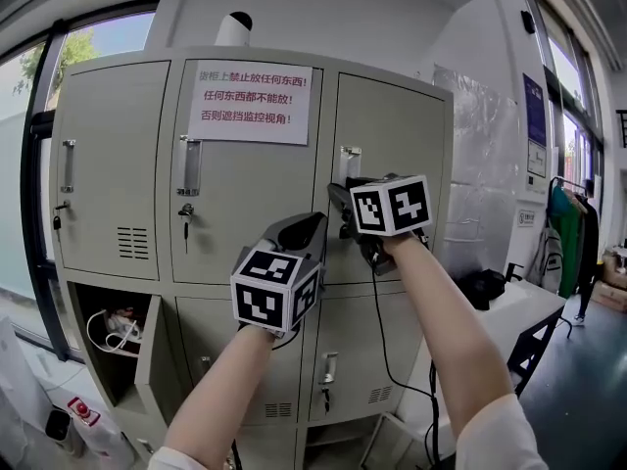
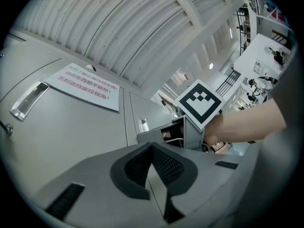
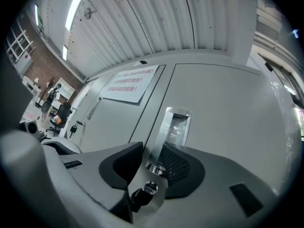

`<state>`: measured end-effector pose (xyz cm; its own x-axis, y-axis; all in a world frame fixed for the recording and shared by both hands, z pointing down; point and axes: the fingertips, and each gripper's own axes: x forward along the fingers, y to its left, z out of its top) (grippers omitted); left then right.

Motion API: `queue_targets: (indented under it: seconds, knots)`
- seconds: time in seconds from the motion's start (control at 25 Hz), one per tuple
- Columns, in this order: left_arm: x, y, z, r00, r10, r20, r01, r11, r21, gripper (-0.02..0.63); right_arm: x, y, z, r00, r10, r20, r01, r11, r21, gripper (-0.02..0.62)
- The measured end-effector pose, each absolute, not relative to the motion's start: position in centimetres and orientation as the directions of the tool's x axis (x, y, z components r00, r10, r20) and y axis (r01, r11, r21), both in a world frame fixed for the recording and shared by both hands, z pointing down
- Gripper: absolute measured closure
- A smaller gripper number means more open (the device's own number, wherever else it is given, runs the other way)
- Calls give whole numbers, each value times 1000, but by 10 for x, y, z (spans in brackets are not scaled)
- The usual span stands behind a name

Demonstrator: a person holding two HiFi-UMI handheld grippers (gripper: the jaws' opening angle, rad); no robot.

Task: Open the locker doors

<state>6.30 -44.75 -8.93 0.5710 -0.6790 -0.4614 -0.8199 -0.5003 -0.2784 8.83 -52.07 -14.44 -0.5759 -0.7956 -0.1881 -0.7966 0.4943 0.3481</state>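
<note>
The grey locker bank (image 1: 245,253) fills the head view, and its top-right door (image 1: 392,116) stands closed with a chrome handle (image 1: 348,157). My right gripper (image 1: 338,196) is at that handle. In the right gripper view its jaws (image 3: 152,152) are open around the handle's lower end (image 3: 172,129), just above a key in the lock (image 3: 142,192). My left gripper (image 1: 312,221) points at the lockers below and left of the right one, touching nothing. Its jaws (image 2: 152,148) are shut and empty.
A paper sign (image 1: 255,101) is taped on the closed middle top door, whose handle (image 1: 189,164) has a key (image 1: 185,218) below it. The lower-left compartment (image 1: 113,336) is open, with cables inside. A white table (image 1: 519,311) stands at the right. A black cable (image 1: 382,331) hangs from the right gripper.
</note>
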Motion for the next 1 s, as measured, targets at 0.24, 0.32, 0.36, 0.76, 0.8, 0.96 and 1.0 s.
queue_targets:
  seconds: [0.24, 0.32, 0.36, 0.76, 0.8, 0.96, 1.0]
  knots:
    - [60, -448, -84, 566, -689, -452, -823, -499, -271, 601, 91, -512, -145, -598, -776, -201, -787, 521, 331, 471]
    - [60, -446, -83, 567, -689, -451, -823, -500, -270, 601, 92, -508, -145, -592, -781, -198, -789, 512, 340, 471]
    - [61, -445, -82, 568, -689, -451, -822, -501, -270, 601, 92, -505, -145, -586, -786, -197, -791, 503, 349, 471]
    - [77, -431, -73, 578, -688, -439, -816, -494, -299, 601, 105, -466, -143, -544, -810, -221, -806, 430, 407, 443]
    - [79, -429, -72, 580, -688, -436, -815, -495, -302, 601, 106, -463, -144, -539, -812, -226, -808, 422, 411, 440]
    - [86, -425, -67, 588, -687, -426, -809, -503, -304, 601, 114, -450, -143, -518, -822, -235, -809, 382, 446, 432]
    - [87, -423, -66, 590, -686, -426, -808, -506, -303, 600, 116, -445, -143, -516, -822, -242, -805, 369, 465, 430]
